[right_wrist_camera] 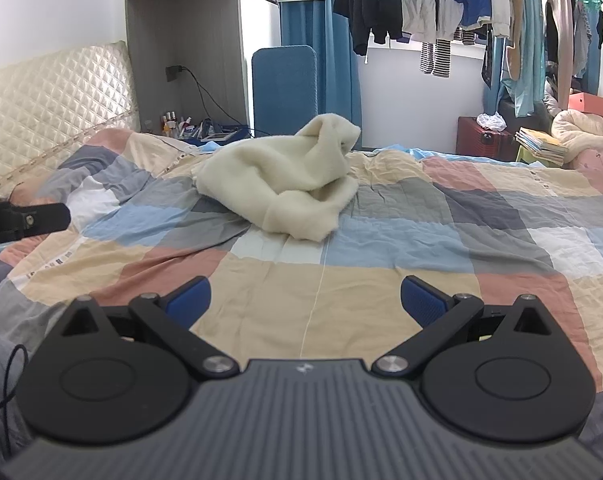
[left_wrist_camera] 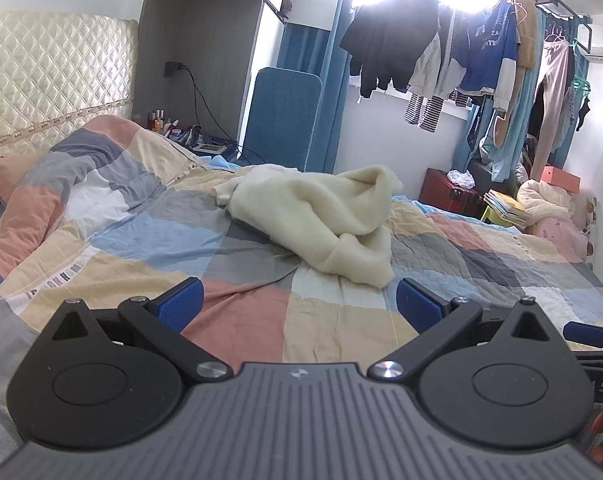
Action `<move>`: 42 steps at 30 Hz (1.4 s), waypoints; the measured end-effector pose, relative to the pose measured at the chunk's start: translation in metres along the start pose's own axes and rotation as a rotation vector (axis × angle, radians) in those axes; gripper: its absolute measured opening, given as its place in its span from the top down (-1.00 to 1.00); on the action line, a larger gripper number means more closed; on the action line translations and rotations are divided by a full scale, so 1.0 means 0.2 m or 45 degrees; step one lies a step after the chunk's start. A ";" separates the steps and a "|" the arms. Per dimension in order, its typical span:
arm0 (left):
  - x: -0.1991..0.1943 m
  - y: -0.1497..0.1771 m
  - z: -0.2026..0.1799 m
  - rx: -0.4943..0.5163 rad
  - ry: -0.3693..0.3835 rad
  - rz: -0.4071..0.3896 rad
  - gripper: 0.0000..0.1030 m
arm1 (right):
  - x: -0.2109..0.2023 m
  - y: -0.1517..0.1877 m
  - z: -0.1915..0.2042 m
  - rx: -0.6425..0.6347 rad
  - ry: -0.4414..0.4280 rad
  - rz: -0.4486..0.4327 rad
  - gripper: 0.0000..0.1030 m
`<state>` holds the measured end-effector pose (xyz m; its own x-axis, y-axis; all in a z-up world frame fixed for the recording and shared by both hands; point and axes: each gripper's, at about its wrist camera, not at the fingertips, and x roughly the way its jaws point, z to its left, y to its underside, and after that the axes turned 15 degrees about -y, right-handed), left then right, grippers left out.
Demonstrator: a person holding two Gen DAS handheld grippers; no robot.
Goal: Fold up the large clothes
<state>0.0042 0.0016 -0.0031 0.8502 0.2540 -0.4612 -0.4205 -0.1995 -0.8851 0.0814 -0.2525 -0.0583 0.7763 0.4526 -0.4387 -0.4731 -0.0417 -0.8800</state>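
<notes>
A cream fleece garment (left_wrist_camera: 317, 216) lies crumpled in a heap on the patchwork bedspread (left_wrist_camera: 141, 248), a sleeve end drooping toward me. In the right wrist view the same garment (right_wrist_camera: 289, 184) sits at the middle of the bedspread (right_wrist_camera: 421, 232). My left gripper (left_wrist_camera: 299, 304) hovers open just short of the heap, nothing between its blue pads (left_wrist_camera: 181, 304). My right gripper (right_wrist_camera: 305, 300) is open too, farther back from the garment, over bare bedspread. The left gripper's black finger (right_wrist_camera: 25, 218) pokes in at the left edge of the right wrist view.
A quilted headboard (left_wrist_camera: 53, 80) stands at the left, with a cluttered bedside shelf (left_wrist_camera: 189, 136) and a blue chair (left_wrist_camera: 281, 116) behind the bed. Clothes hang on a rail (left_wrist_camera: 481, 52) by the window. A red suitcase (left_wrist_camera: 449, 192), books and bedding crowd the right side.
</notes>
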 end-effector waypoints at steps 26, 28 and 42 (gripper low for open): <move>0.13 -0.05 0.02 -0.027 -0.029 0.015 -1.00 | 0.11 -0.06 -0.08 0.078 -0.053 0.007 -1.00; 0.16 -0.07 0.03 -0.029 -0.032 0.016 -1.00 | 0.13 -0.07 -0.07 0.067 -0.048 0.007 -1.00; 0.57 -0.16 0.03 -0.057 -0.008 0.064 -1.00 | 0.40 -0.16 -0.14 0.107 -0.064 0.046 -1.00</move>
<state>0.1134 0.0421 -0.0281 0.8263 0.2488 -0.5053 -0.4476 -0.2544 -0.8573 0.1703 -0.2395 -0.0696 0.7371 0.4965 -0.4585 -0.5355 0.0151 -0.8444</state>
